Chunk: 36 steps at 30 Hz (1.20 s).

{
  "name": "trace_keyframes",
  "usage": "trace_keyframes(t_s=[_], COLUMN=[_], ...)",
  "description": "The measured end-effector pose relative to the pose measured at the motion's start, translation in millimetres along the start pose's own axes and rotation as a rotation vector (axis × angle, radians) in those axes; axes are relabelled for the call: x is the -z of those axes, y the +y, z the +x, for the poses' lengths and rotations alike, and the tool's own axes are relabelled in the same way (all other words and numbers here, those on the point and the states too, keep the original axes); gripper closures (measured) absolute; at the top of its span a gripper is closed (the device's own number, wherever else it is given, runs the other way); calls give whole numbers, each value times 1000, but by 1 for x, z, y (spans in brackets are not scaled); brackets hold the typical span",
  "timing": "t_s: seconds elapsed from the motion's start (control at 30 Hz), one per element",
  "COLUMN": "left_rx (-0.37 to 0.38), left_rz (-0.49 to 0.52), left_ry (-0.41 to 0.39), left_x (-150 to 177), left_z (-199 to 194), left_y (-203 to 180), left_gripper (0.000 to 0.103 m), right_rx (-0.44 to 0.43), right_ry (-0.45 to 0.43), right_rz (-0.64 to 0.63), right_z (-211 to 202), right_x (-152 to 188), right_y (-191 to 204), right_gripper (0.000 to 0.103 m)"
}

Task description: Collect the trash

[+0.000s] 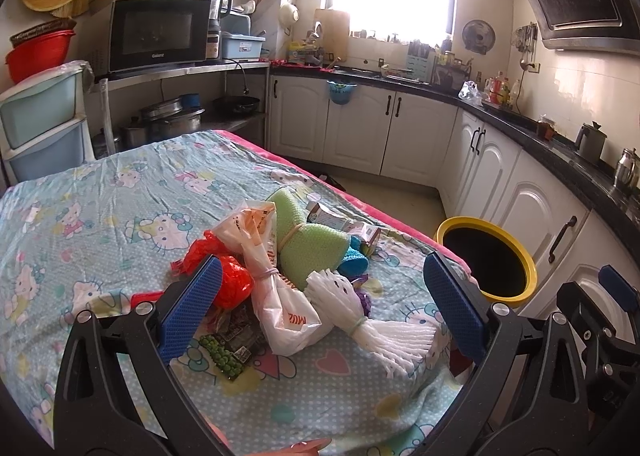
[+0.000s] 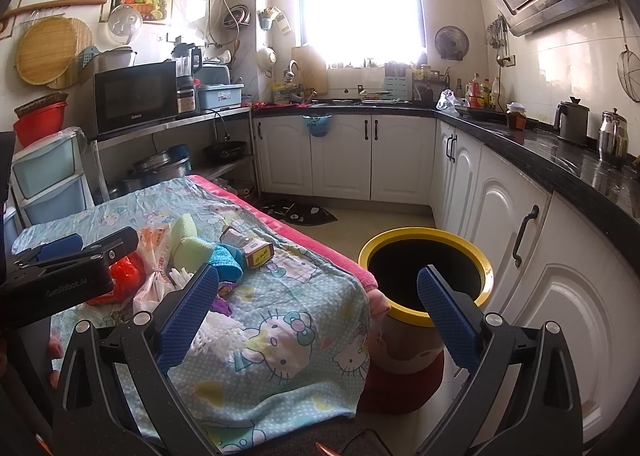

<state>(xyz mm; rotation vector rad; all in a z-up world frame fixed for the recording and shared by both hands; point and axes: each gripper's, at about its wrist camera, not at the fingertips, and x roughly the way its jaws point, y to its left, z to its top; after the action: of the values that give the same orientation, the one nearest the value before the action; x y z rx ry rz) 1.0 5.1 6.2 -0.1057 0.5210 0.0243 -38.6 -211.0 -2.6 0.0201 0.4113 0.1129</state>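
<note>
A pile of trash lies on the Hello Kitty tablecloth (image 1: 100,208): a tied white plastic bag (image 1: 280,296), a red bag (image 1: 230,276), a white foam net (image 1: 360,316), a green foam net (image 1: 312,248), small cartons (image 1: 336,220) and a snack wrapper (image 1: 224,352). My left gripper (image 1: 320,296) is open and empty, just in front of the pile. My right gripper (image 2: 318,300) is open and empty, over the table's right edge. The yellow-rimmed bin (image 2: 424,268) stands on the floor right of the table; it also shows in the left wrist view (image 1: 488,260). The left gripper's body (image 2: 68,268) shows in the right wrist view.
White cabinets (image 2: 500,240) under a black counter (image 2: 560,160) run along the right and back walls. A microwave (image 1: 158,34) sits on a steel shelf at the left, with pots below. Plastic drawers (image 1: 40,124) stand at the far left. A dark floor mat (image 2: 300,212) lies beyond the table.
</note>
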Motion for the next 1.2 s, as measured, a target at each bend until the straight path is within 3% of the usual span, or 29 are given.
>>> trace_keyframes(t_s=[0.3,0.57,0.9,1.03,1.2], left_rx=[-12,-77,-178,-185,-138], left_rz=[-18,-83,-178,-191,-189], left_ry=[-2,-9,11,42,116], left_x=[-9,-15,-27,-30,-31], left_z=[-3,3,10,22,49], left_y=[14,46,98,113,127], left_gripper=[10,10,10,10,10], right_rx=[-40,-113,-256,-288,-306], right_ry=[12,43,146,216,302], right_rz=[-26,-81,-196,-234,-258], right_z=[2,10,46,67,92], right_x=[2,-3,-10,-5,8], right_y=[13,26,61,70,75], right_gripper=[6,6,6,6,6])
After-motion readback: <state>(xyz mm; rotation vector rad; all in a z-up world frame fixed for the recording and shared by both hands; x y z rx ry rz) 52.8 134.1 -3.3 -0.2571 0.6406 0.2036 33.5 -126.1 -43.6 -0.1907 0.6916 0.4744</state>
